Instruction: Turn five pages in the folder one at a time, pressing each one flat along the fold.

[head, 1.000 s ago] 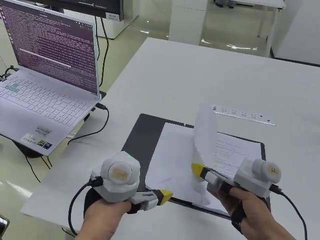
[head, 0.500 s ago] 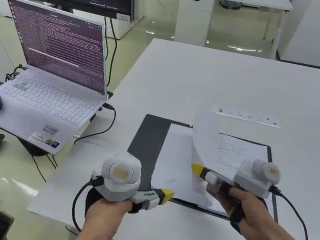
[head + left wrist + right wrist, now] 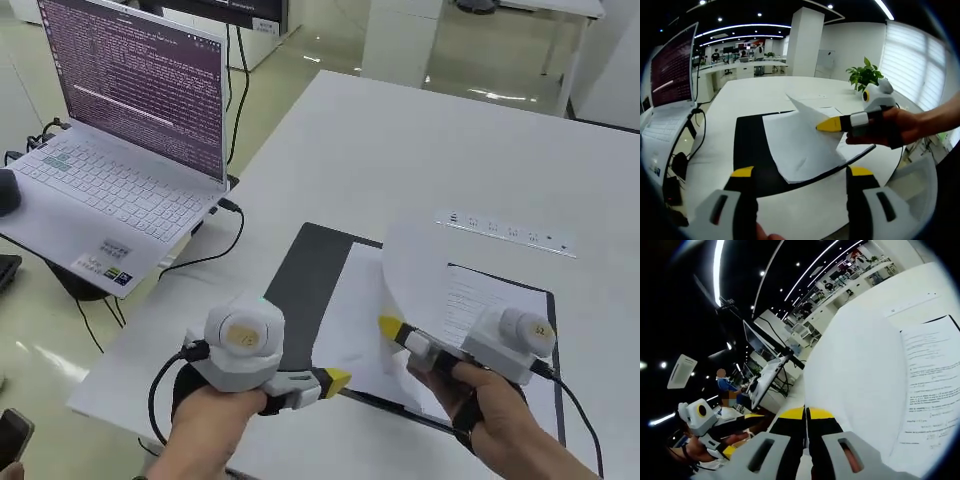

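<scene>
Your left gripper (image 3: 333, 381) hovers nearest you, jaws spread wide, at the front edge of the flat black folder (image 3: 300, 280). Your right gripper (image 3: 390, 326) pinches the white paper page (image 3: 420, 265), lifted and curling above the folder on the white table (image 3: 400, 130), silver laptop (image 3: 130, 150) beyond left

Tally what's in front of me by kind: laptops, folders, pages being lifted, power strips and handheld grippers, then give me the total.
Laptop: 1
Folder: 1
Lifted page: 1
Power strip: 1
Grippers: 2 (left gripper, right gripper)
Total: 6
</scene>
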Demonstrator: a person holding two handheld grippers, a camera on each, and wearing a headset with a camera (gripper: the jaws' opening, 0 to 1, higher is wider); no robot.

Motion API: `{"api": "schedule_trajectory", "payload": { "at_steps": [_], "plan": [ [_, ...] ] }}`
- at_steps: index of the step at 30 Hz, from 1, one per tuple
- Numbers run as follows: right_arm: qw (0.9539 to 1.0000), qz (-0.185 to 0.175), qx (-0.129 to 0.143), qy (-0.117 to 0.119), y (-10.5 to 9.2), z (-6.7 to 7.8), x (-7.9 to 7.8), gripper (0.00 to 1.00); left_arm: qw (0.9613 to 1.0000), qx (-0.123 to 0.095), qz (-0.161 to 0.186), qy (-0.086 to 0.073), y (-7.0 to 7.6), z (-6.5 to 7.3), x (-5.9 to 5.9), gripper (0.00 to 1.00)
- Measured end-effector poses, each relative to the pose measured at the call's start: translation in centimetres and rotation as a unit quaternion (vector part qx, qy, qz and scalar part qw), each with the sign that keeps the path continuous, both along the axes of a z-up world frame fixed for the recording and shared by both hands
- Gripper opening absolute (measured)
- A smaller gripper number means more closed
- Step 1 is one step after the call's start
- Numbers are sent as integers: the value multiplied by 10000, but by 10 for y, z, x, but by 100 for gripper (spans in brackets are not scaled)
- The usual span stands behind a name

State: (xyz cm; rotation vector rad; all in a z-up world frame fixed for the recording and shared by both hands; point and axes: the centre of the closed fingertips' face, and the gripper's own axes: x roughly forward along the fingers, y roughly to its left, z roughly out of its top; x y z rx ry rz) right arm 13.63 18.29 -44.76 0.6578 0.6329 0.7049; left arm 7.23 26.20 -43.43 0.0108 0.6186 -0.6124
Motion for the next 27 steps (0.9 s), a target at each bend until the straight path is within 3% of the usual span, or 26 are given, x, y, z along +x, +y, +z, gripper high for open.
{"api": "schedule_trajectory", "payload": {
  "at_steps": [10,27],
  "plan": [
    [9998,-2,-47,202,18,-12,3,0,9999,-41,129,4,13,-1,1,73],
    [9965,-196,-152,797,37,-57,17,0,9996,-129,226,-91,31,12,5,74]
  ]
}}
